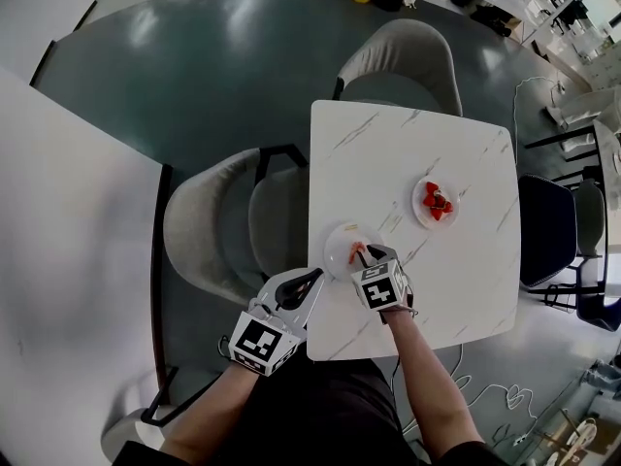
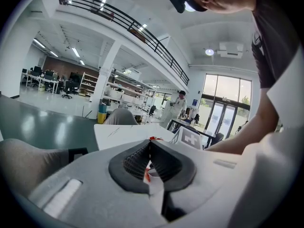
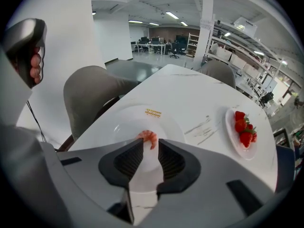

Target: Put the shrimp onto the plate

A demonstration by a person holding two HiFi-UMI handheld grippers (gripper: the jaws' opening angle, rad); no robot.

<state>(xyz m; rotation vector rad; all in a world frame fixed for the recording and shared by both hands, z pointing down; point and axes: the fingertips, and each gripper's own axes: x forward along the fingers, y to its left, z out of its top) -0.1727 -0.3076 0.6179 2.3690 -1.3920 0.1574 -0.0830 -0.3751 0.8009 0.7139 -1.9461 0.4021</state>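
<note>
R hand-held gripper [image 3: 151, 145]: jaws apart, shrimp [image 3: 147, 137] lying on white plate [image 3: 118, 125] at tips. L hand-held gripper [image 2: 150, 144]: closed, empty. Risk, we judge: shrimp sticks to pad on pull-back, dragged off.

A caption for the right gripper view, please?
Open right claw, shrimp at its tips over a white plate; strawberries on a second plate.

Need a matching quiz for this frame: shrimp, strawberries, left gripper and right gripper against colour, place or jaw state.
1 shrimp
2 strawberries
3 left gripper
4 right gripper

A red, on far plate
B jaws apart, over near plate
C pink, at near plate
D jaws together, at the table edge

Pairs: 1-C, 2-A, 3-D, 4-B
</note>
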